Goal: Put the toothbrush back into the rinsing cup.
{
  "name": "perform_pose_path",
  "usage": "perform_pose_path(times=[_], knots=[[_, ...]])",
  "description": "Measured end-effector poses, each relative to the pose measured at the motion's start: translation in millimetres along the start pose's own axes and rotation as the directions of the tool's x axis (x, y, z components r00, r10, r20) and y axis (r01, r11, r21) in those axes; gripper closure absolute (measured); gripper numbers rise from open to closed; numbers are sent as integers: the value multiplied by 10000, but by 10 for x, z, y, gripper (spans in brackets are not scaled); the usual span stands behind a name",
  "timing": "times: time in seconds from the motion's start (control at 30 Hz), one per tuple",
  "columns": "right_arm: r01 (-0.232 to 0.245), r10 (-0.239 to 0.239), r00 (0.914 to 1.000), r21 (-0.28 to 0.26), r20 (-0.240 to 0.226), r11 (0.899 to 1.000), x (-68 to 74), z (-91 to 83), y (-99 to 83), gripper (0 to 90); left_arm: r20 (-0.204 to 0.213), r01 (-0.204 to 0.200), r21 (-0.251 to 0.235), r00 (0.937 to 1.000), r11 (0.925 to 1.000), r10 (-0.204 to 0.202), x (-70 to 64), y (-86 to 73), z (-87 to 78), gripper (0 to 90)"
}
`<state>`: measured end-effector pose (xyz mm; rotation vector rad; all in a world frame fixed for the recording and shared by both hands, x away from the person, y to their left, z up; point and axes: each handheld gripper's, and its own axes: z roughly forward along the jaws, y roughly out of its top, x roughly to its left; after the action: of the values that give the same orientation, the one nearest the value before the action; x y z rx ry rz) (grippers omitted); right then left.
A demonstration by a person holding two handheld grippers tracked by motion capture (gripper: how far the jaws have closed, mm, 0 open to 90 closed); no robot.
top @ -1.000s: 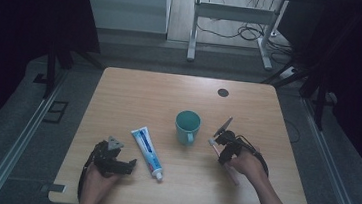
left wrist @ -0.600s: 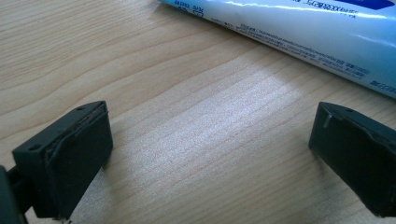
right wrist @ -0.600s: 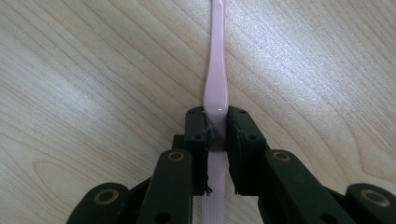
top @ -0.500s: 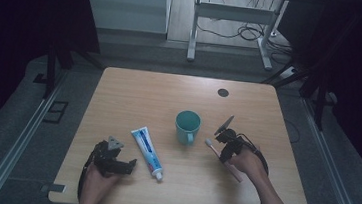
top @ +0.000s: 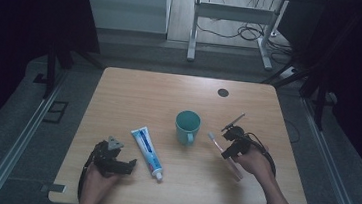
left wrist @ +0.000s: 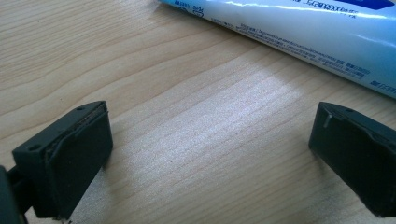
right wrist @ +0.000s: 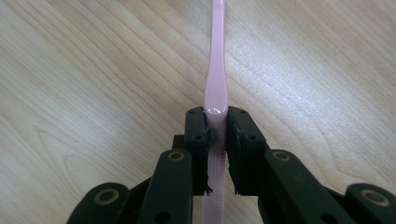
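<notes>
From above, the right gripper [top: 231, 146] holds a pink toothbrush [top: 217, 143] just right of the teal mug [top: 187, 125] on the bench [top: 134, 92]; its own view shows the jaws clamped on the handle. The left gripper [top: 115, 162], jaws wide and empty, rests beside the toothpaste tube [top: 146, 150].

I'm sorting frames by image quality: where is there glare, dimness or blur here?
High view: dim, dark surroundings, the table evenly lit. Left gripper view: sharp, a bright sheen on the toothpaste tube and the wood. Right gripper view: a small highlight on the pink toothbrush, the right gripper sharp.
</notes>
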<state>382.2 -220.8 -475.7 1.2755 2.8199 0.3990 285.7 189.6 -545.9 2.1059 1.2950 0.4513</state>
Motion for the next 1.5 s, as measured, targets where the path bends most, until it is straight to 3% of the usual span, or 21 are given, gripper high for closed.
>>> perform_pose_path(times=[0.37,0.7,1.03,1.33,1.37,1.4,1.5], knots=[[-87,63,9998,-1288,-196,9916,-41,-241,-87,791,0,-4,4,10000,10000,4,0,0,-1,0],[-167,74,9992,-2474,-385,9688,-45,-418,-114,791,-2,-12,8,10000,10000,12,0,0,-1,0],[33,-144,9995,-3518,-288,9361,-17,-545,-115,791,0,-55,8,10000,10000,55,3,1,-1,0],[46,-231,9991,-4415,-365,8972,36,-646,-79,791,0,-76,-2,10000,10000,76,5,2,0,0],[46,-231,9991,-4415,-365,8972,36,-646,-79,791,0,-76,-2,10000,10000,76,5,2,0,0],[57,-286,9987,-4630,-425,8863,41,-664,-69,791,0,-67,-11,10000,10000,67,5,2,1,0],[46,-324,9983,-4823,-494,8760,52,-684,-54,791,-7,-31,-39,10000,10000,31,2,1,3,0]])
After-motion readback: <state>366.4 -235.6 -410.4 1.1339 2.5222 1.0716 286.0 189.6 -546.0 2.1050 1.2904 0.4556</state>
